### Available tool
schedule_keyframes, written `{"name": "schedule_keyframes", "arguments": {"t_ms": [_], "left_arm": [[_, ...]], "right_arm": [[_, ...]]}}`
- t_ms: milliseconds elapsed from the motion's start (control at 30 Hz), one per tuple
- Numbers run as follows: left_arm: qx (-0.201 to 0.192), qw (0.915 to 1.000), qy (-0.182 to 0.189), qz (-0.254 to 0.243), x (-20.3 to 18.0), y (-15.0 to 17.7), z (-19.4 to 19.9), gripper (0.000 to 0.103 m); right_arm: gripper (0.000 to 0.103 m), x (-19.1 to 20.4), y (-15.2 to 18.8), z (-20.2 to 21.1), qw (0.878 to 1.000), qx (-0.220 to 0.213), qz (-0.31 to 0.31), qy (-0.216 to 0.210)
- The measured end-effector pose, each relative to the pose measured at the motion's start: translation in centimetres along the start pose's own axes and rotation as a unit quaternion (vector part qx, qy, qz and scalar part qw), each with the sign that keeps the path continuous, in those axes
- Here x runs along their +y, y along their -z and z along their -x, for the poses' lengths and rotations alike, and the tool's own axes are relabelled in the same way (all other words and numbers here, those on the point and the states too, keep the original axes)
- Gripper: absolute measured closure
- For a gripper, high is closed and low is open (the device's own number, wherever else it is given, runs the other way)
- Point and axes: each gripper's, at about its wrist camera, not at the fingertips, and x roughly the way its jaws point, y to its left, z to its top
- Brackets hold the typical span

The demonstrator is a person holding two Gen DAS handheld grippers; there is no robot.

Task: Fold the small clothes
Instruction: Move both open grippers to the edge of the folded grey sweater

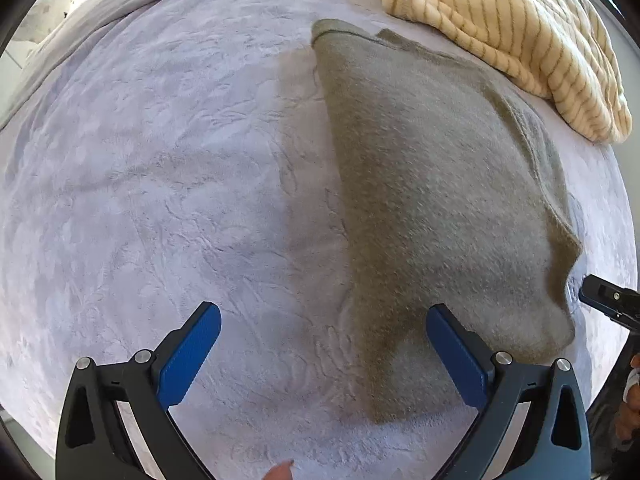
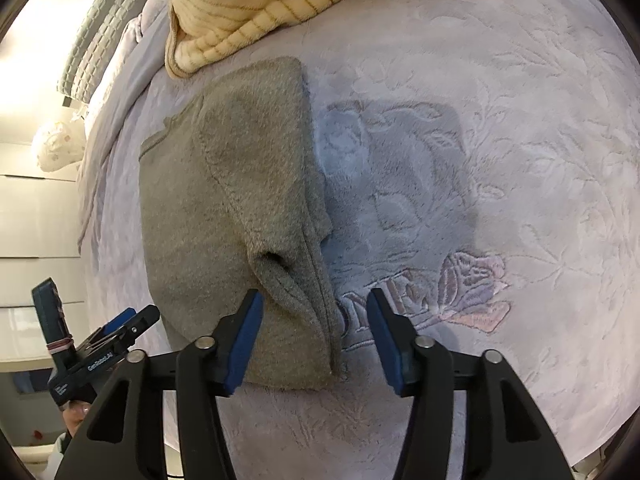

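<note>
An olive-grey fleece garment (image 1: 432,200) lies folded lengthwise on the lilac bedspread (image 1: 160,180), seen in both views. My left gripper (image 1: 323,314) points straight down over its near left edge and stands wide open. One blue pad is over bare bedspread, the other over the fleece, and nothing is pinched. In the right wrist view the garment (image 2: 240,184) shows a folded flap with a small tunnel-like opening. My right gripper (image 2: 315,296) is open, and the garment's right hem runs loosely between its pads.
A cream garment with thin tan stripes (image 1: 512,32) is heaped at the far end, touching the olive one (image 2: 248,12). An embroidered rose (image 2: 472,292) marks the bedspread (image 2: 520,120). The bed's edge and a pillow (image 2: 56,144) lie to the left.
</note>
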Motion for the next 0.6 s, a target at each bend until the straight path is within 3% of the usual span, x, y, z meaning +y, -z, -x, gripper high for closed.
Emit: {"name": "schedule_keyframes", "arguments": {"t_ms": [100,233,600], "left_arm": [[0.006,0.9999,-0.011,0.011,0.8,-0.4,-0.5,0.000],[0.028,0.9993,0.011,0.024,1.8,-0.6,-1.5,0.000],[0.011,0.9995,0.015,0.027,1.4,-0.9,-0.8,0.000]], "right_arm": [[0.042,-0.4,-0.3,0.1,1.000,-0.004,-0.004,-0.006],[0.041,-1.1,-0.7,-0.2,1.000,0.000,-0.018,-0.014],[0.041,-1.1,-2.5,-1.0,0.999,0.006,-0.019,-0.033]]}}
